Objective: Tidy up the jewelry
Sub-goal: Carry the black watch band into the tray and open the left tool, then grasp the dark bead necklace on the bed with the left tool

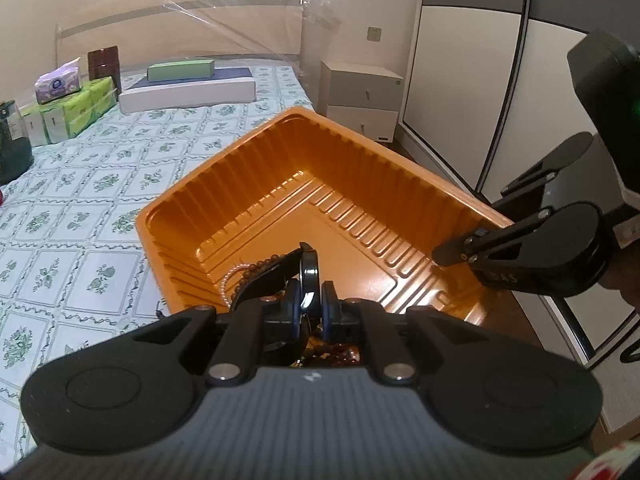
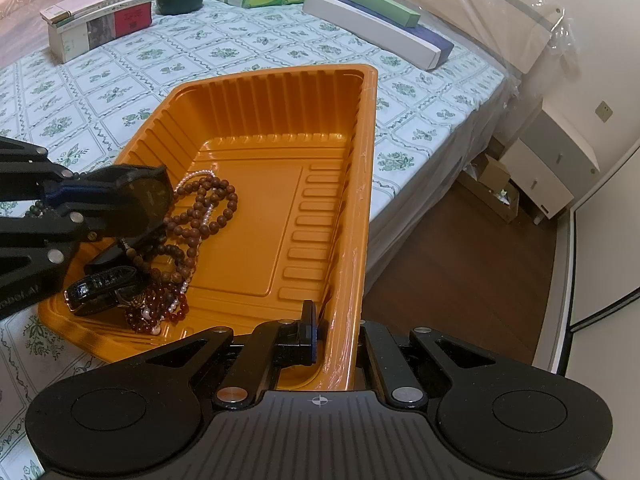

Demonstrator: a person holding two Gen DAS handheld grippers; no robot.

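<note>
Over the near corner of the orange tray (image 2: 276, 96), the left gripper (image 1: 310, 280) holds a black, disc-shaped piece (image 1: 309, 276), pinched edge-on between its pads. What the piece is exactly I cannot tell (it may be a watch or its case). The right gripper (image 2: 338, 336) is clamped on the tray's long rim, one finger inside the wall and one outside, steadying it on the patterned bedspread (image 2: 120, 60).

The main risk, as I judge it, is snagging. Strands of brown wooden beads (image 2: 200, 216) and a thin pearl strand (image 2: 208, 210) lie heaped right under and beside the left fingers, and in the left wrist view a beaded loop rises close against the black piece. If that gripper lifts or swings away, a caught strand could drag the whole tangle out over the rim. The tray also overhangs the bed edge on the right gripper's side, so a slackened hold there could let it tip toward the wooden floor (image 2: 452, 248).

All the jewelry sits in the tray's near left corner: dark red beads (image 2: 160, 308) and a glossy black bracelet-like item (image 2: 102, 290) just below the left gripper, well apart from the right one.
</note>
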